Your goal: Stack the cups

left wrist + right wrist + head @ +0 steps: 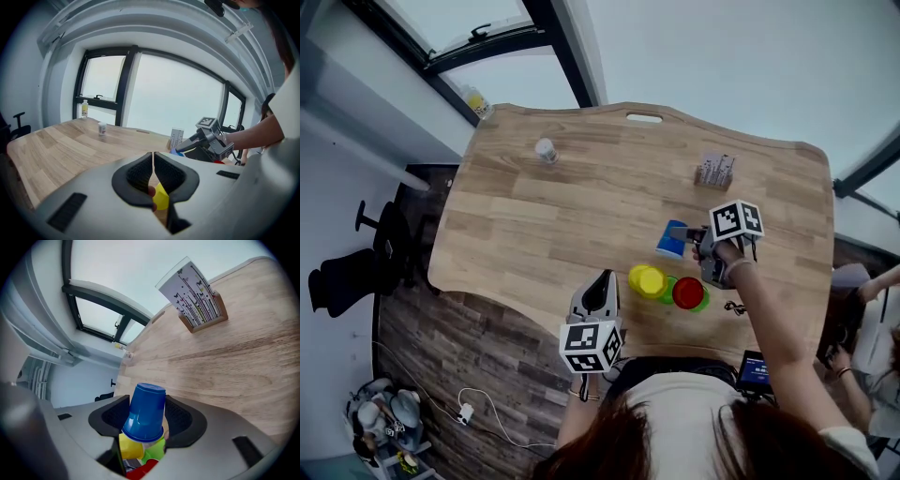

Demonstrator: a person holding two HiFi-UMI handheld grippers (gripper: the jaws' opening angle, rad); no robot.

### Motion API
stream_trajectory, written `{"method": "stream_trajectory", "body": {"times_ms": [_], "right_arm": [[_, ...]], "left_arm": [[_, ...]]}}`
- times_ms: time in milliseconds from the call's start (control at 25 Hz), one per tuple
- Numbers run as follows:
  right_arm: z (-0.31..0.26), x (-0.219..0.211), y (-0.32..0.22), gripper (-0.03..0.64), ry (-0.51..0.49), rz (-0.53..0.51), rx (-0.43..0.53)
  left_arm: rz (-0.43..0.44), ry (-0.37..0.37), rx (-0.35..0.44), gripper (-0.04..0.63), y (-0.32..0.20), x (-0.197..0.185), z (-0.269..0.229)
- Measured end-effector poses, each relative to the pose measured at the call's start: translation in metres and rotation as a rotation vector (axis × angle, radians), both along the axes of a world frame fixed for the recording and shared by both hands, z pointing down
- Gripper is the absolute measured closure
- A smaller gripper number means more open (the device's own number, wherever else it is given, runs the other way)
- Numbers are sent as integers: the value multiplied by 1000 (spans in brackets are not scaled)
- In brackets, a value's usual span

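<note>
The blue cup (146, 411) is sitting between the jaws of the right hand-held gripper (147, 401), and the pads are pressing on its sides, so I'm calling it clamped. Its long axis is running along the jaws: closed base pointing away from the hand, open mouth facing back toward it. From the head view that base is aiming left across the tabletop (581, 202).

The rest of the cups are waiting just on the near side of it. The yellow cup (649, 279) and the red cup (688, 292) are huddling side by side with green cups (668, 289) peeking out beside them. In the right gripper view they're showing right under the blue rim.

So the move is turning on one thing, I reckon: the pile is lying near and below the held cup, and the blue cup is tipped over sideways. It probably needs rotating before it goes on.

The left hand-held gripper (598, 286) is hanging near-left of the yellow cup with jaws pinched together on nothing. It's close to the pile, but the right one is already doing the carrying.
</note>
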State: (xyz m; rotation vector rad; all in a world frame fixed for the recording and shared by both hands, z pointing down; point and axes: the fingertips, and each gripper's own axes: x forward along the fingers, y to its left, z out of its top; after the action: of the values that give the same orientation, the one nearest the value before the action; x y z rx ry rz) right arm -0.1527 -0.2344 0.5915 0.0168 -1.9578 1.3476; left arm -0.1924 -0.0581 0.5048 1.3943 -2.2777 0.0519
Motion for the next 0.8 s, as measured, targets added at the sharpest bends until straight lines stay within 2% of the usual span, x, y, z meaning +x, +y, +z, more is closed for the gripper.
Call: {"method": "stream_trajectory", "body": {"times_ms": [240,800], "right_arm": [[-28,9,-1,357,-80,44,34],[-102,31,6,359,-271,97,210]], "left_arm": [[12,-15,13,566,3,8,-8],[47,-55,56,566,8,27,-29]]}}
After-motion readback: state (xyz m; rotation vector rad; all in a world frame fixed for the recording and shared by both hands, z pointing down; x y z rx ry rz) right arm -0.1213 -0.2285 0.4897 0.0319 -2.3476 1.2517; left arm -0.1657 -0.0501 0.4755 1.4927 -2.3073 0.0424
